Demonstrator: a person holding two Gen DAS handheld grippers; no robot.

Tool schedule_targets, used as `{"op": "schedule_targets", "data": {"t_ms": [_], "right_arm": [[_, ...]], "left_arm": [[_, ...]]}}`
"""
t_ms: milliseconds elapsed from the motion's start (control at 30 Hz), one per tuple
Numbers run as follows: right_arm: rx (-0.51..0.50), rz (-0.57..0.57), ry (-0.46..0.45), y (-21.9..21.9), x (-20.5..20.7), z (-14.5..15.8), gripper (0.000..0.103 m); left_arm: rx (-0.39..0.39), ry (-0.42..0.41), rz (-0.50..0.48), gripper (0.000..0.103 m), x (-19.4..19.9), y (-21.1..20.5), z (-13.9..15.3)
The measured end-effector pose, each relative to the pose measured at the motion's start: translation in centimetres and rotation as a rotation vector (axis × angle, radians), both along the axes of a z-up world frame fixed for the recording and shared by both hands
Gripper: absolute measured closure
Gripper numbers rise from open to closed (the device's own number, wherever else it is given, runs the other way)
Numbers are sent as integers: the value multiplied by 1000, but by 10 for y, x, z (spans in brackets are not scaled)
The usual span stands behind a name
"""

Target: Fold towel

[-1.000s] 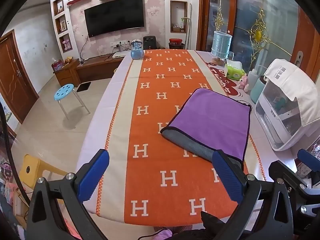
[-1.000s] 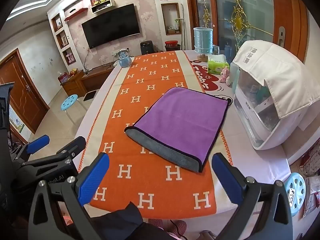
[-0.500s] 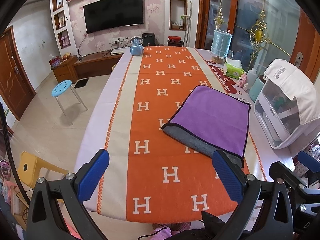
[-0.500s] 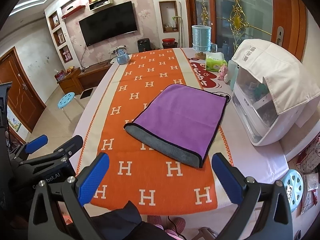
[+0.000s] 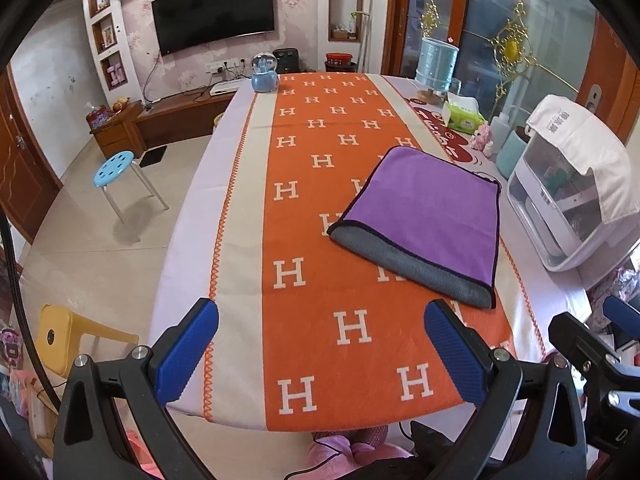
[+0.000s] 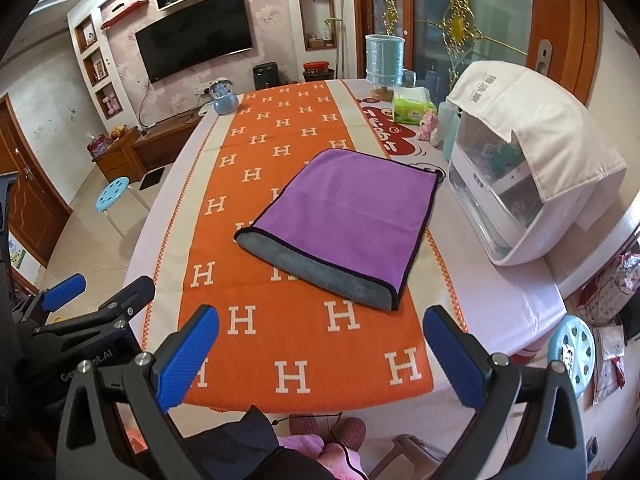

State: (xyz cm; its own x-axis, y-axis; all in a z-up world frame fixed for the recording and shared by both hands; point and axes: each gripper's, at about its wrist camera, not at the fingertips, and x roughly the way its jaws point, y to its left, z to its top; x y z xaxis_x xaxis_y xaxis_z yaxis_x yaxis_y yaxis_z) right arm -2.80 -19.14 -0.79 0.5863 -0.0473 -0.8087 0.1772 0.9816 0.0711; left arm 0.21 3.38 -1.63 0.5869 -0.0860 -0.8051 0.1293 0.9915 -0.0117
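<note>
Both grippers have drawn back toward the near end of the counter since the earlier frames; more of the orange H-patterned runner now shows between them and the towel, and the near counter edge is fully in view. Towel itself unchanged in place and shape.

Left gripper: jaws spread wide, released, holding nothing and touching nothing. It hangs above the near edge of the runner, well short of the towel's near right corner.

Right gripper: jaws likewise wide apart, released, nothing between the blue pads. Left gripper's body is visible low at the left of the right wrist view, beside it, apart.

Towel: folded, purple face up, flat on the right half of the runner, turned at an angle to the runner's stripes. Grey underside shows as a band along the near edge; dark piping runs along the visible borders. Its far right corner overhangs the runner's border onto the pale cloth.

Edges and room: white appliance under a white cover stands just right of the towel, apart from it. Tissue pack and blue container sit at the far right. Runner left of and in front of the towel is bare. Blue stool on the floor to the left, well apart
</note>
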Motion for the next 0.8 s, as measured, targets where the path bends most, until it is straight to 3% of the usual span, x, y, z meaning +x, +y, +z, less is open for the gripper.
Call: {"op": "schedule_targets", "data": {"t_ms": [800], "right_arm": [[-8, -138, -15, 6, -10, -10, 2]], "left_arm": [[-18, 28, -138, 1, 12, 15, -12]]}}
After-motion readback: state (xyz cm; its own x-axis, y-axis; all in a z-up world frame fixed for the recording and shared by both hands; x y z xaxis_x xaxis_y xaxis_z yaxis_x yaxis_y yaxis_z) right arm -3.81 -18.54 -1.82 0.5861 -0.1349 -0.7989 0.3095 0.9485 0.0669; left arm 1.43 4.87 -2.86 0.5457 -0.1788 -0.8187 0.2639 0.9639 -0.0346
